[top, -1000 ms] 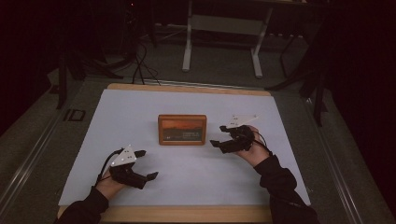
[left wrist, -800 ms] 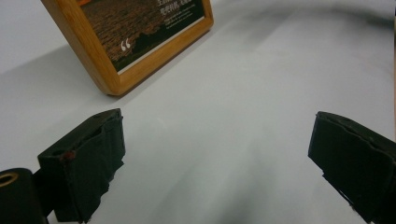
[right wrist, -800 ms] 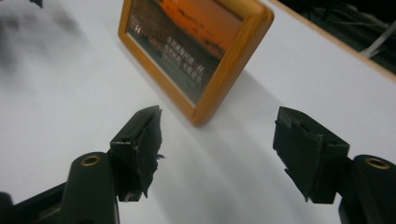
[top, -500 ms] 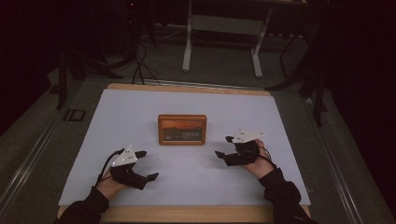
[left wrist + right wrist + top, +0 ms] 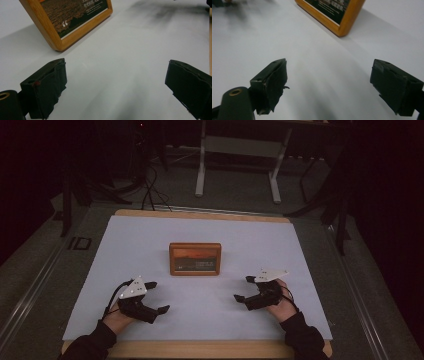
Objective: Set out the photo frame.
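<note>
**Framed picture between two open grippers**

A wooden-framed picture [image 5: 195, 259] stands upright at the middle of the white worktop [image 5: 150, 240]. To lift it well, I judge each gripper should close on a side edge of the frame. Nearer the person than the frame, the left gripper [image 5: 156, 297] and right gripper [image 5: 244, 289] rest low, jaws wide apart, empty, angled inward.

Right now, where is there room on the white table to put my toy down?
Lots of room. The white sheet is bare left and right of the wooden frame, and behind it to the far edge. Between the left gripper and right gripper is free too. Tightest: by each gripper.
</note>
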Demonstrator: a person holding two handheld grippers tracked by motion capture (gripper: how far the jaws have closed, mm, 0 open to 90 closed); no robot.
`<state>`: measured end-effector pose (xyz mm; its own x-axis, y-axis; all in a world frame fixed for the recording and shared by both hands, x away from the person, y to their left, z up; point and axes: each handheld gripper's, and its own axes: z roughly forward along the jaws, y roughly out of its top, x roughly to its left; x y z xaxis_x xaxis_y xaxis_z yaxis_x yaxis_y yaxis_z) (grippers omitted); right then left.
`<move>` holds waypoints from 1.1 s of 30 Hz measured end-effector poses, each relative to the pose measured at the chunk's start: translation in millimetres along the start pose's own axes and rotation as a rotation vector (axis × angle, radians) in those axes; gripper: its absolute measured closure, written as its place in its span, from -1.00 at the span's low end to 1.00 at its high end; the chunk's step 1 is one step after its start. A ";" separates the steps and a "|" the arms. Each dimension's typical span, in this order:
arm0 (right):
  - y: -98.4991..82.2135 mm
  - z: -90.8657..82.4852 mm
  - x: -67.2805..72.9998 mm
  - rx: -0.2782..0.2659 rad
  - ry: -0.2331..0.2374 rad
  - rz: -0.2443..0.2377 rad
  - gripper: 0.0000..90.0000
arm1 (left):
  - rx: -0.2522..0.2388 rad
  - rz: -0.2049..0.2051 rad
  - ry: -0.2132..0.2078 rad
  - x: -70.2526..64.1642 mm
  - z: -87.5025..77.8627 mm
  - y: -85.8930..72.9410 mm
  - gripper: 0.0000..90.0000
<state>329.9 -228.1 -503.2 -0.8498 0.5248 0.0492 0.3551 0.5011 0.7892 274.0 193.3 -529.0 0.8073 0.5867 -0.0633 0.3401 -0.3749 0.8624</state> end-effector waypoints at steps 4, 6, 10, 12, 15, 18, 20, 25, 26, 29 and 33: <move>-9.3 -4.0 -1.2 -0.020 -0.022 0.004 -0.69 | -0.001 -0.001 0.001 0.0 -0.3 -0.2 -0.91; -13.3 -5.5 -1.2 -0.008 -0.034 0.001 -0.69 | -0.001 0.000 0.000 -0.1 -0.5 -0.2 -0.91; -22.3 -8.8 2.7 0.003 -0.051 -0.009 -0.69 | -0.002 0.001 -0.002 -0.2 -0.5 -0.2 -0.91; -26.1 -10.9 5.5 0.011 -0.053 -0.023 -0.69 | -0.002 0.000 -0.003 -0.4 -0.5 -0.3 -0.91; -30.9 -14.8 10.1 0.018 -0.041 -0.025 -0.69 | 0.002 0.001 -0.003 -0.9 -0.3 -0.1 -0.91; -36.1 -18.5 15.3 0.026 -0.054 -0.033 -0.70 | 0.004 0.003 -0.004 -1.3 -0.2 0.0 -0.91; -39.2 -20.9 18.6 0.026 -0.073 -0.047 -0.70 | 0.004 0.003 -0.004 -1.2 -0.3 0.0 -0.91; -46.6 -25.8 22.2 0.023 -0.077 -0.049 -0.70 | 0.004 0.003 -0.003 -1.1 -0.7 0.0 -0.91; -48.3 -26.6 22.6 0.021 -0.082 -0.043 -0.70 | 0.005 0.005 -0.002 -1.1 -0.9 -0.1 -0.91; -52.5 -30.4 22.9 0.013 -0.089 -0.034 -0.70 | 0.006 0.007 -0.001 -1.1 -0.8 -0.4 -0.91; -56.6 -34.7 21.9 -0.005 -0.103 -0.024 -0.70 | 0.009 0.005 -0.002 -1.6 0.3 -1.1 -0.91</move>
<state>277.6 -268.9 -525.5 -0.8137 0.5803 -0.0328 0.3327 0.5113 0.7923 272.5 192.6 -530.0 0.8102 0.5831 -0.0600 0.3402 -0.3844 0.8582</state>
